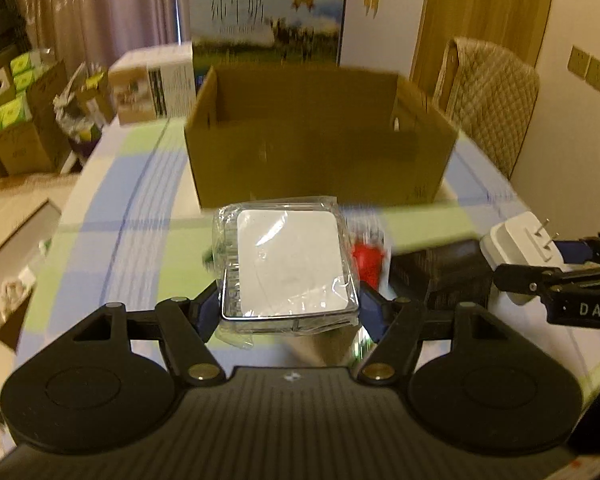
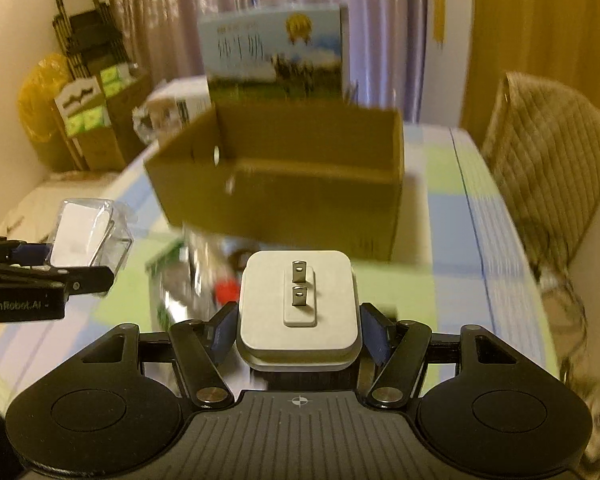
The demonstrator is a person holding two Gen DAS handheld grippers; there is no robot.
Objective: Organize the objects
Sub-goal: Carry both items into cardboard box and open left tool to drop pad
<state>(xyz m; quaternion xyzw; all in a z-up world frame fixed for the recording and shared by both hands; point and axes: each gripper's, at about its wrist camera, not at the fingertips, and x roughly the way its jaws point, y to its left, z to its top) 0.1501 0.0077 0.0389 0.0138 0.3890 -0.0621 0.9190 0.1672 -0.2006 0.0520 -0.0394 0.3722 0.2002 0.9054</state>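
Note:
My left gripper (image 1: pixel 290 312) is shut on a clear plastic box with a white square insert (image 1: pixel 288 264), held above the table in front of an open cardboard box (image 1: pixel 320 160). It also shows at the left of the right wrist view (image 2: pixel 86 236). My right gripper (image 2: pixel 298 330) is shut on a white plug adapter (image 2: pixel 298 304) with two metal prongs facing up. The adapter and right gripper show at the right edge of the left wrist view (image 1: pixel 520 252). The cardboard box (image 2: pixel 292 192) stands ahead of both grippers.
On the checked tablecloth (image 1: pixel 140 220) below lie a red item (image 1: pixel 366 260), a dark object (image 1: pixel 440 276) and a shiny packet (image 2: pixel 180 280). A milk carton box (image 1: pixel 268 20) stands behind the cardboard box. A padded chair (image 1: pixel 492 96) is at the right.

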